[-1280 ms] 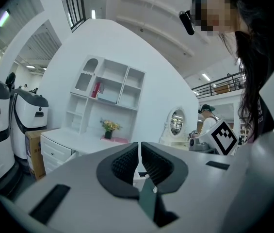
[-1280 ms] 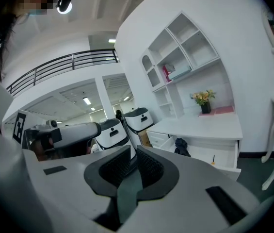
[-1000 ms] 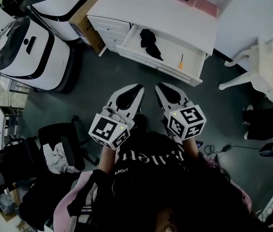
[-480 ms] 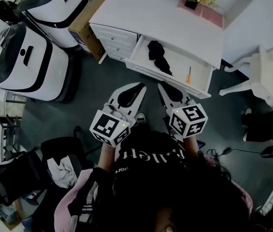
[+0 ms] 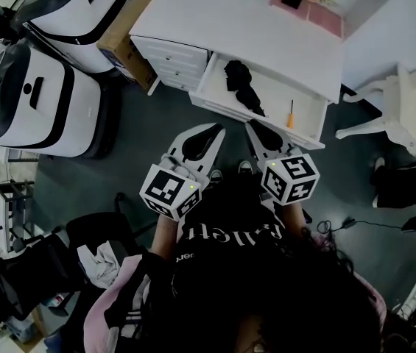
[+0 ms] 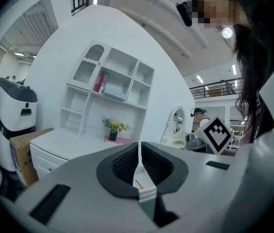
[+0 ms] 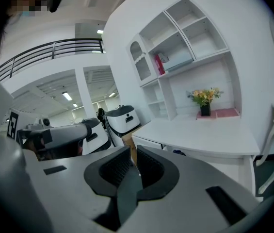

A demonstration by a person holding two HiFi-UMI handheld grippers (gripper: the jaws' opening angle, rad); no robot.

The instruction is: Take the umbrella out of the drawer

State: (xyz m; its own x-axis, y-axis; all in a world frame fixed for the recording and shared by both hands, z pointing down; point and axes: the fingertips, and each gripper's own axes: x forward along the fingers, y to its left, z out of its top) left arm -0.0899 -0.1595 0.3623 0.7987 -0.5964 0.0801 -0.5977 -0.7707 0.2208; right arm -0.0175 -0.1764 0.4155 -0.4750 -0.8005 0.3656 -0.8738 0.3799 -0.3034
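One open drawer [image 5: 275, 100] is listed, containing one black umbrella [image 5: 241, 87] and one screwdriver [image 5: 291, 114]. One left gripper [image 5: 219, 128] and one right gripper [image 5: 251, 126] are held closed, empty.

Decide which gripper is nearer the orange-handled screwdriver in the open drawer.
Right. The right gripper hangs before the drawer front, just left of the screwdriver; the left gripper is farther left.

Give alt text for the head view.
Seen from above, a person holds the left gripper and right gripper, both shut and empty, toward a white desk with an open drawer. A black umbrella lies in the drawer's left part, a screwdriver at its right.
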